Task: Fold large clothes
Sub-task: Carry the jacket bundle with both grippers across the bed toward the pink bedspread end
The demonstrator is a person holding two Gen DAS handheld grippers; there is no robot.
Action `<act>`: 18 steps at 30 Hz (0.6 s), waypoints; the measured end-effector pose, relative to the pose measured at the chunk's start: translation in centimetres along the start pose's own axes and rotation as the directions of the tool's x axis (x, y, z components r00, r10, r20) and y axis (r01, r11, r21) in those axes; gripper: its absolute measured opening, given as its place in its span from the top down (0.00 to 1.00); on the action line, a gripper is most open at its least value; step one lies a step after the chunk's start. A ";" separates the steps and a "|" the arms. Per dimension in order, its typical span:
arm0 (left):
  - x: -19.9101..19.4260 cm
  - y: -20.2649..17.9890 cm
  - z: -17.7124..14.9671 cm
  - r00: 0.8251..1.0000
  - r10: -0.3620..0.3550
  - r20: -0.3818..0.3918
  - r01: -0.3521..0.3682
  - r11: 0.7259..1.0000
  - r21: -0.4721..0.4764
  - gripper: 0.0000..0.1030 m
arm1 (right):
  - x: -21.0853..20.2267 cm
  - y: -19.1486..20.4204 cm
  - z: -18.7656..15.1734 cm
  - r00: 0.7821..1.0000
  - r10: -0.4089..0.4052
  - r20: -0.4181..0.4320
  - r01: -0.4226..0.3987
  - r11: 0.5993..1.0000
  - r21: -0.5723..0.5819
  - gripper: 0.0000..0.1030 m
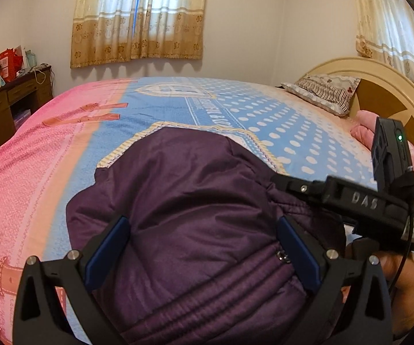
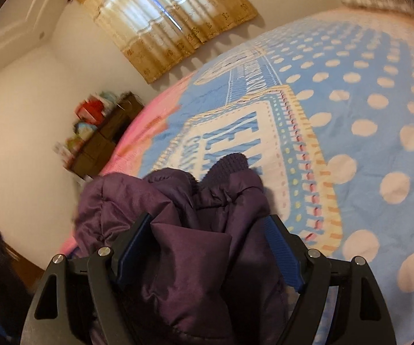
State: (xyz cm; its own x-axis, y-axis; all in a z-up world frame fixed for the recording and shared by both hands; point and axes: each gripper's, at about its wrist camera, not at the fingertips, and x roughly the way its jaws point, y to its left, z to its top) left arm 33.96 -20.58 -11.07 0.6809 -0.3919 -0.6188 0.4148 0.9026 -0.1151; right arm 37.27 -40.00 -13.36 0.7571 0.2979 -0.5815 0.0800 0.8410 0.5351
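A dark purple padded jacket (image 1: pixel 184 201) lies on the bed, bunched in a rounded heap. My left gripper (image 1: pixel 204 224) hangs just over its near part with the jaws wide apart and nothing between the blue pads (image 1: pixel 109 247). My right gripper shows in the left wrist view (image 1: pixel 350 198) at the jacket's right edge. In the right wrist view the right gripper (image 2: pixel 209 224) has a thick fold of the jacket (image 2: pixel 184 247) filling the space between its blue pads (image 2: pixel 133 247), with a knit cuff (image 2: pixel 229 164) poking out beyond.
The bed carries a pink and blue dotted cover (image 1: pixel 293 132). A pillow (image 1: pixel 324 92) and a curved headboard (image 1: pixel 379 86) are at the right. A brown desk with clutter (image 1: pixel 8 95) stands at the left. Curtains (image 1: pixel 140 20) hang on the far wall.
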 end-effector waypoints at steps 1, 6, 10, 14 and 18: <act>0.1 -0.1 0.0 1.000 0.005 -0.006 -0.005 1.000 0.001 0.00 | 0.2 0.0 0.1 1.000 -0.008 -0.010 0.008 1.000 -0.003 0.23; 0.2 -0.2 0.1 1.000 0.005 -0.005 -0.005 1.000 0.001 0.00 | -0.6 -0.2 -0.3 0.999 0.025 0.032 -0.025 1.000 -0.009 0.22; -1.2 0.6 0.0 0.999 -0.008 0.033 0.009 1.000 -0.022 0.00 | -1.1 -0.1 -0.7 0.996 0.082 0.033 -0.081 0.996 -0.026 0.22; -3.2 3.1 -0.9 0.997 -0.069 0.021 0.071 0.991 -0.117 0.00 | -0.4 -0.6 -0.5 0.998 0.034 -0.048 -0.035 0.999 -0.023 0.08; -3.0 7.1 -2.5 0.975 -0.214 -0.064 0.185 0.932 -0.311 0.00 | 1.0 -2.4 -0.7 0.984 0.121 -0.133 -0.110 0.990 0.085 0.07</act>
State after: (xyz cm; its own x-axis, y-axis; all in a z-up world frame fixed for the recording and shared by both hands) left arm 33.38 -12.58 -11.96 0.5359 -0.5639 -0.6283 0.3248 0.8247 -0.4631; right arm 37.41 -41.41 -15.64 0.6681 0.4546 -0.5891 0.0515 0.7615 0.6461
